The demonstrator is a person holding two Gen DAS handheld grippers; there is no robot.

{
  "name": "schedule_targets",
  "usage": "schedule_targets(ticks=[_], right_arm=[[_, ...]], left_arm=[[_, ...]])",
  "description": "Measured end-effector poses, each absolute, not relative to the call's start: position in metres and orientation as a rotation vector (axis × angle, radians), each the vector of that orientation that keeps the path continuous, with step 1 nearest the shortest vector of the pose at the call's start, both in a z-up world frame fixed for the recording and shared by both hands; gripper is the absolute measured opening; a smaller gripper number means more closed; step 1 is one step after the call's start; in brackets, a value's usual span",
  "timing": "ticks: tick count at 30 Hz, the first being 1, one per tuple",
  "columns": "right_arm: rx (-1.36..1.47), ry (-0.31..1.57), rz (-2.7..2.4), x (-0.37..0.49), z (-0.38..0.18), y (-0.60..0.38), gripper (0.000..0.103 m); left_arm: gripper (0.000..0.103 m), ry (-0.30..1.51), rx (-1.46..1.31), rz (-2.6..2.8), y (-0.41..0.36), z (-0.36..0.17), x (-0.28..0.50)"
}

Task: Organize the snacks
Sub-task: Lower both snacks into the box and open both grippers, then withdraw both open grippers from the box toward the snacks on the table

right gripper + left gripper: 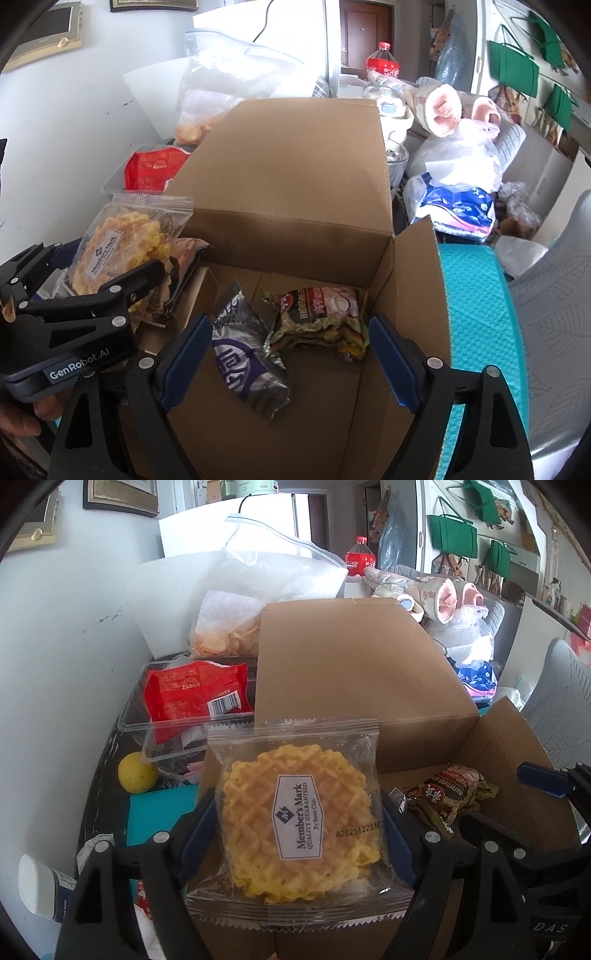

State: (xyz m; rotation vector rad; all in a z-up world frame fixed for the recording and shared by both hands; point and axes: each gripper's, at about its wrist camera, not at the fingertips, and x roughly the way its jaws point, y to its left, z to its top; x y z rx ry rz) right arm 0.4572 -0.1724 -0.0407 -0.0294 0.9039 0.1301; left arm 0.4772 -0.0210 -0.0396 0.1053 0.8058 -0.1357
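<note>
The left gripper (295, 834) pinches a clear Member's Mark waffle cookie packet (301, 823) by its two side edges, its blue pads (197, 834) pressed against the wrapper, and holds the packet upright over the near left rim of an open cardboard box (365, 672). In the right wrist view the same packet (122, 251) shows at the left, clamped in the left gripper (122, 273) outside the box's left wall, with a hand (22, 417) partly visible beneath the tool. The right gripper (291, 358) hangs over the open cardboard box (295, 177) with its jaws spread wide and nothing between the pads; below it, on the box floor, lie a silver and purple snack packet (247, 365) and, just to its right, a crumpled brown and green snack packet (321, 317), the two touching or nearly so. The brown and green packet (450, 794) also appears in the left wrist view, to the right of the held cookie packet. Left of the box sits a clear plastic tray (136, 705) holding a red snack bag (192, 698), with a clear zip bag of chips (236, 627) standing behind it against the wall and a yellow lemon (137, 772) in front of it. A cola bottle (360, 555) stands farther back, and a teal padded mailer (476, 332) lies against the box's right flap.
</note>
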Motion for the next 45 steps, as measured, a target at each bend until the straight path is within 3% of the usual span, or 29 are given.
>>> schedule_targets(ticks=[22,45], right_arm=[[0.049,0.783,0.117,0.406,0.002,-0.177,0.088],[-0.001,0.606,0.070,0.294,0.071,-0.174,0.091]], left_arm=[[0.081,0.650,0.033,-0.157,0.003,0.018,0.426],[0.081,0.490,0.045,-0.164,0.010,0.083,0.311]])
